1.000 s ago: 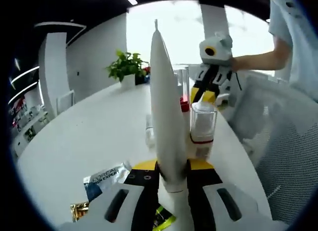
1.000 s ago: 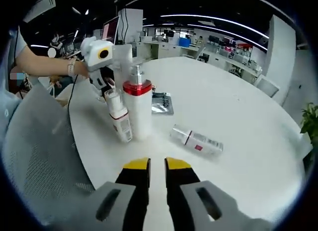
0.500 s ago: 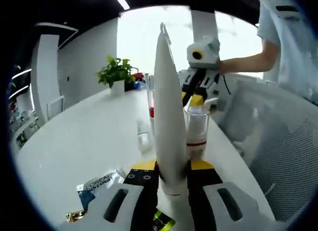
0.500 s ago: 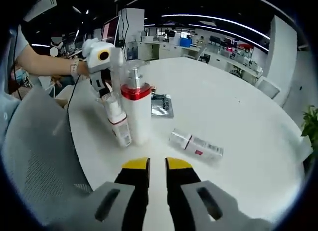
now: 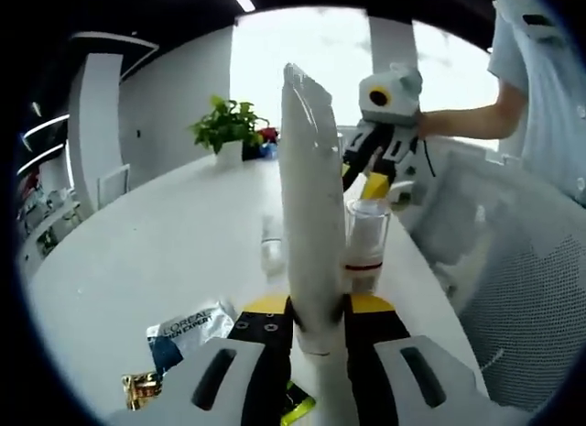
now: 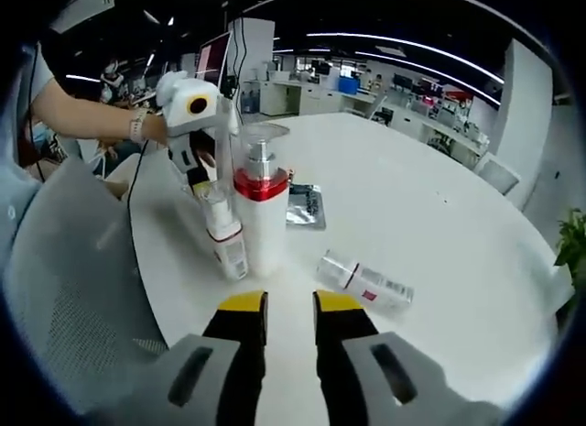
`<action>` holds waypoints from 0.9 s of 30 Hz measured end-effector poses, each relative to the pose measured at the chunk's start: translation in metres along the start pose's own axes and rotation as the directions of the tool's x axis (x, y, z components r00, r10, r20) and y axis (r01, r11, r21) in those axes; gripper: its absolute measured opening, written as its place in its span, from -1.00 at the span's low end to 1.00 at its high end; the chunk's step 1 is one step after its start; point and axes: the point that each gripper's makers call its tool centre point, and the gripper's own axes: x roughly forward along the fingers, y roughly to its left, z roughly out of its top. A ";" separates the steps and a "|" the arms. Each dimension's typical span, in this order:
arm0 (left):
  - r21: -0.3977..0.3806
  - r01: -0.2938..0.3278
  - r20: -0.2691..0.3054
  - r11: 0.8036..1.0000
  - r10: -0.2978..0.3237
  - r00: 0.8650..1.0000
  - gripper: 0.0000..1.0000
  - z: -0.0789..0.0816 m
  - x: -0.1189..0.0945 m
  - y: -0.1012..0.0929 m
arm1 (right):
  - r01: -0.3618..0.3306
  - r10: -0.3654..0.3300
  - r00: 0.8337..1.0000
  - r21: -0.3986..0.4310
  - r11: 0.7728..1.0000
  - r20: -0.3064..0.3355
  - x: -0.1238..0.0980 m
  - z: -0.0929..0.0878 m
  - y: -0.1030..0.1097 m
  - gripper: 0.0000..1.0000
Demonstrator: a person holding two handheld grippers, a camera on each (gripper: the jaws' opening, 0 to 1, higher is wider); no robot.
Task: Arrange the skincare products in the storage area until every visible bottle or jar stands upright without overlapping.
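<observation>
left gripper (image 5: 317, 309): fingers clamped on white tube (image 5: 311, 197), now turned broadside above table (image 5: 165, 252) | right gripper (image 6: 288, 307): fingers slightly apart, empty; small bottle (image 6: 364, 280) lies unrighted

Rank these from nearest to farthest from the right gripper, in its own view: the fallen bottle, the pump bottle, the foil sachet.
1. Fallen bottle, lying just ahead, to the right.
2. Pump bottle, upright, ahead to the left.
3. Foil sachet, flat on the table beyond it.
</observation>
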 end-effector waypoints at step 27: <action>-0.046 -0.265 -0.193 0.963 0.251 0.949 -0.02 -0.005 -0.035 0.000 | -0.010 0.010 0.999 0.002 1.000 0.042 -0.006 0.009 0.017 -0.03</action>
